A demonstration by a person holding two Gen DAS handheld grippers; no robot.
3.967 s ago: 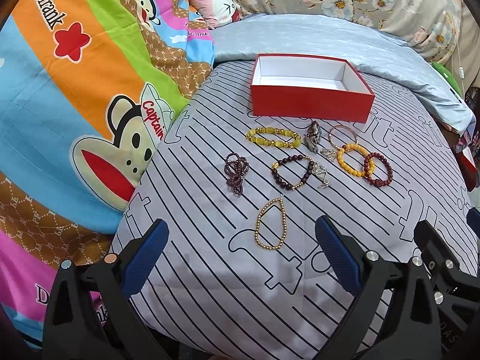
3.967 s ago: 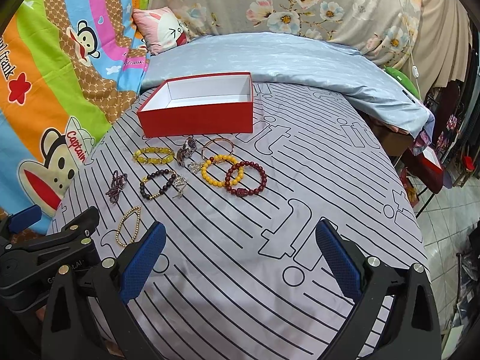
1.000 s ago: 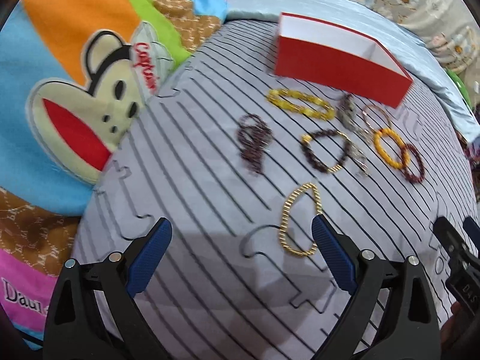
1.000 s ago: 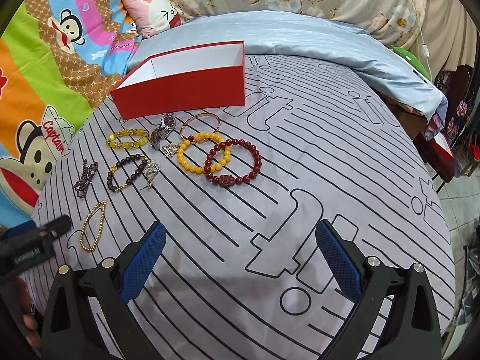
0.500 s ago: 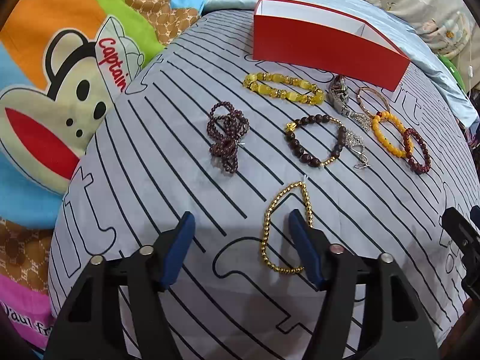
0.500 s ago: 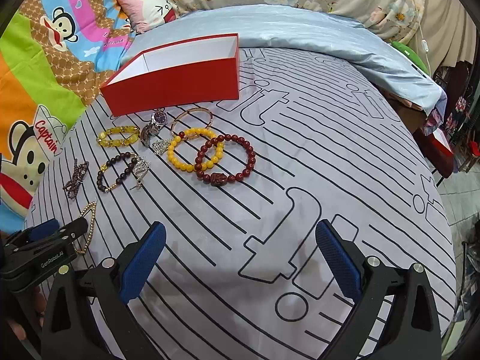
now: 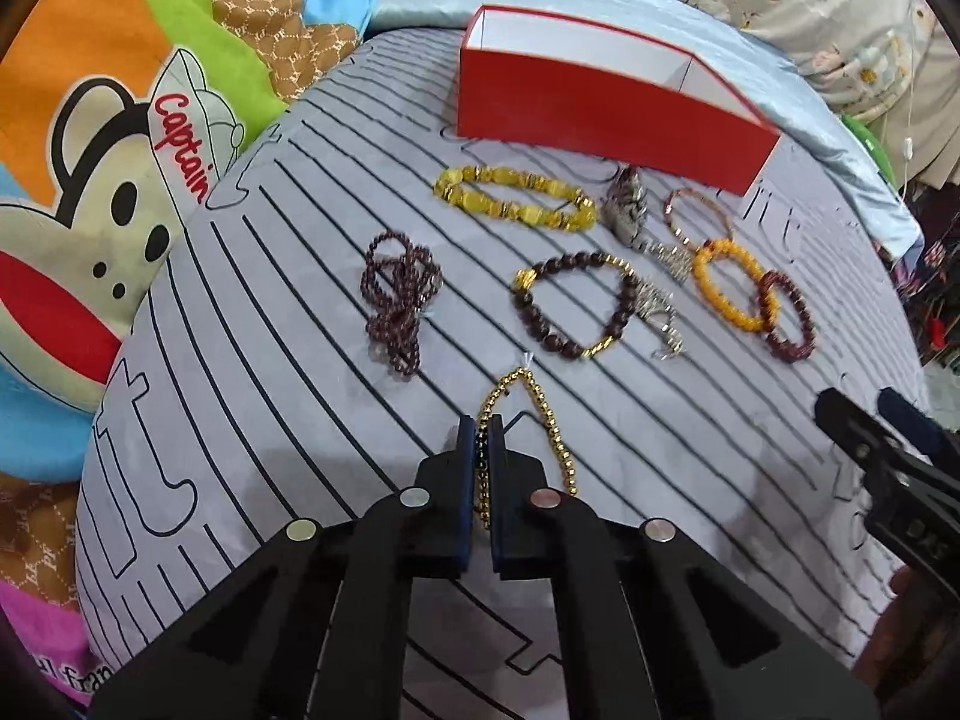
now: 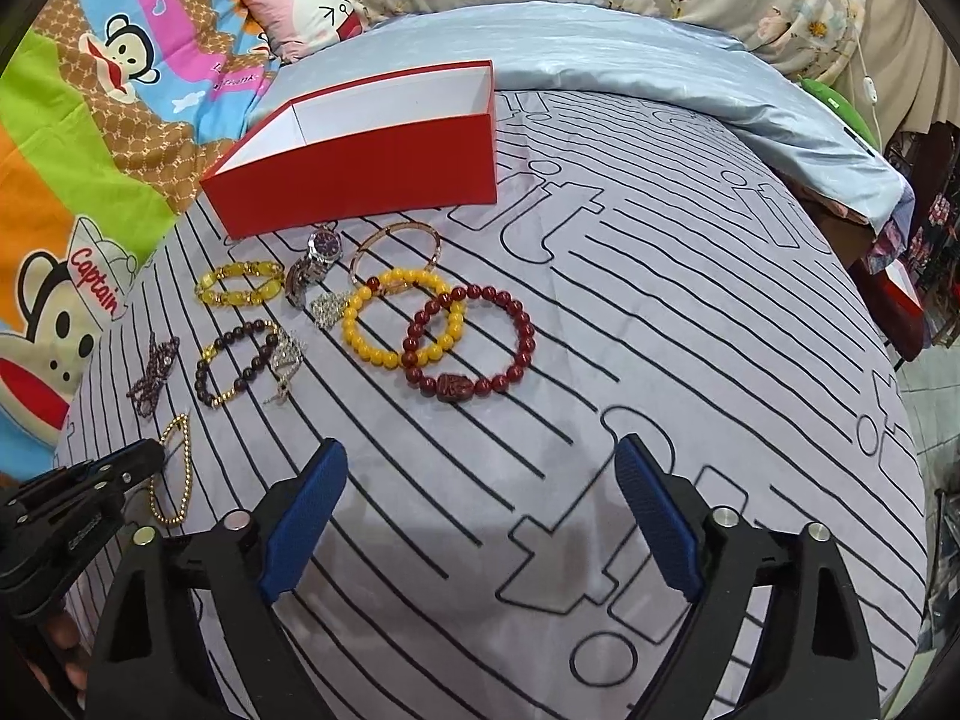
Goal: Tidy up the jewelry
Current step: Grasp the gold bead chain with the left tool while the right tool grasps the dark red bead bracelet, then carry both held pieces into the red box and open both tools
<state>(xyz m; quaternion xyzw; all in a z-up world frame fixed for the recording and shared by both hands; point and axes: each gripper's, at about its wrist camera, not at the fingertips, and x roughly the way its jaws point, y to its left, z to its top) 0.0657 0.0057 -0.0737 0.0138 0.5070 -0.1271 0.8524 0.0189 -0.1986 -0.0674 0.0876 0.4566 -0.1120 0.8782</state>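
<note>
Now the left gripper (image 7: 480,432) pinches a teardrop-shaped gold bead chain (image 7: 543,420).

The right gripper (image 8: 480,516) hangs over the striped bedspread (image 8: 660,312), its blue-padded jaws apart after a slight narrowing, nothing between them. At ten o'clock from it lie a dark red bracelet (image 8: 516,324) overlapping a yellow bracelet (image 8: 390,324). The red box (image 8: 372,180) sits beyond at eleven o'clock. At nine o'clock the left gripper (image 8: 144,459) meets a gold bead chain (image 8: 174,468).
</note>
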